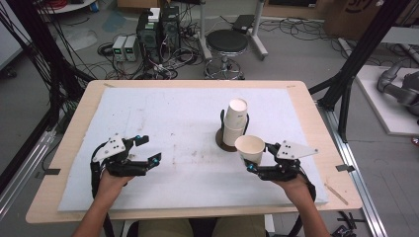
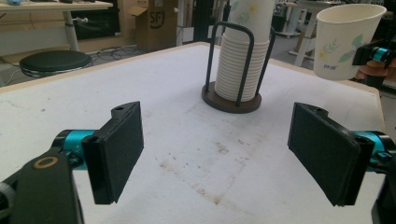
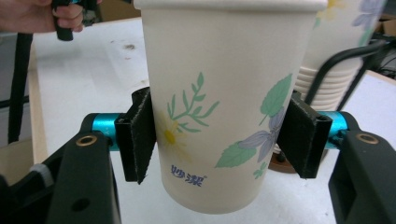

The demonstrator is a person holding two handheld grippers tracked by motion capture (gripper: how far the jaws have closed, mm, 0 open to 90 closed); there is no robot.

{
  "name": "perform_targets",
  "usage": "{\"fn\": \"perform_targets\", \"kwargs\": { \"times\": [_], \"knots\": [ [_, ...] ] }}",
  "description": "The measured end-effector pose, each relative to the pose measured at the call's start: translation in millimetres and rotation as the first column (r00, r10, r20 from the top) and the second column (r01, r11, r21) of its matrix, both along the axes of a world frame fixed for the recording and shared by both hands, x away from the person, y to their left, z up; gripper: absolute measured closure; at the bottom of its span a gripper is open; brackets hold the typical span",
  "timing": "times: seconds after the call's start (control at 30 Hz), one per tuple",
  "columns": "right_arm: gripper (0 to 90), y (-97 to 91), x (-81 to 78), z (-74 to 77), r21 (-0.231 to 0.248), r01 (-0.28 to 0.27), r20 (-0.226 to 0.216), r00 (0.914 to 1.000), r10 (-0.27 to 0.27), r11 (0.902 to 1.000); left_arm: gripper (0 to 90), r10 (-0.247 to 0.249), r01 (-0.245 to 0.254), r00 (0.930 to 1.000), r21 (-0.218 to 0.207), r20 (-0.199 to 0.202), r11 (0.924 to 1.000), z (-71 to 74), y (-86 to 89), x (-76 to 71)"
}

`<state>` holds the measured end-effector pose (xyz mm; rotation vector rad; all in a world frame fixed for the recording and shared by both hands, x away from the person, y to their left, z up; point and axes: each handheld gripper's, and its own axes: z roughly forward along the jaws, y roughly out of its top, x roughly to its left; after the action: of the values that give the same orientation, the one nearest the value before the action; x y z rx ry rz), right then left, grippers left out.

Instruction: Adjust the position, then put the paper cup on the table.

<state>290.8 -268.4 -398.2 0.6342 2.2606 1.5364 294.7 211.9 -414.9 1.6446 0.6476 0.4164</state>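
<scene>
**Holding one paper cup up beside the stack**

Looking down from the high view, you have your right gripper [image 1: 253, 160] clamped on a white paper cup with a printed leaf-and-flower pattern [image 1: 250, 148], its open mouth facing up, held just in front of the dark round cup holder with upright wire rails [image 1: 227, 139]. A tall stack of nested white paper cups [image 1: 235, 120] stands in that holder, right of the middle of the white foam mat [image 1: 163, 118] that covers the light wooden table [image 1: 79, 116]. Your left gripper [image 1: 148, 149] sits well apart from all of this, near the mat's left front, with its jaws spread and nothing between them. A black round stool [image 1: 227, 41] stands on the floor beyond the table.

In the left gripper view, your two black pads [image 2: 119, 149] stand wide apart over the stained mat. The holder and its stack rise ahead, and the held cup hangs clear of the mat at the upper right, gripped by the other tool.

In the right gripper view, your jaws press both sides of the cup about halfway down its wall. Its base hangs free below them. The stack in its wire rails shows close behind on the right, and your left hand [image 3: 35, 14] is at the upper left corner.
</scene>
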Motion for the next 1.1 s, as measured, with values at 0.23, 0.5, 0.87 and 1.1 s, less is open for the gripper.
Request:
{"fn": "perform_targets", "kwargs": {
  "times": [0.23,0.5,0.87,1.1],
  "knots": [
    [35.3,-8.8,-1.6,1.3,0.021,0.06,0.037,0.9975,-0.061,0.9979,18.7,0.033,-0.032,0.9994,-0.008,0.013,0.9994,-2.0,5.7,-0.5],
    [35.4,-13.2,-0.7,3.3,0.046,0.093,0.05,0.9942,-0.096,0.9946,18.9,0.046,-0.046,0.9989,-0.013,0.004,0.9988,-5.7,10.1,-0.3],
    [35.4,-19.6,0.6,3.7,0.066,0.12,0.047,0.9913,-0.123,0.9905,19.1,0.05,-0.05,0.9987,-0.045,-0.001,0.9977,-5.3,12.5,0.3],
    [35.4,-26.0,0.8,3.7,0.079,0.147,0.055,0.9869,-0.151,0.986,19.1,0.053,-0.053,0.9986,-0.044,-0.004,0.9976,-5.9,12.4,1.0]
  ]
}}
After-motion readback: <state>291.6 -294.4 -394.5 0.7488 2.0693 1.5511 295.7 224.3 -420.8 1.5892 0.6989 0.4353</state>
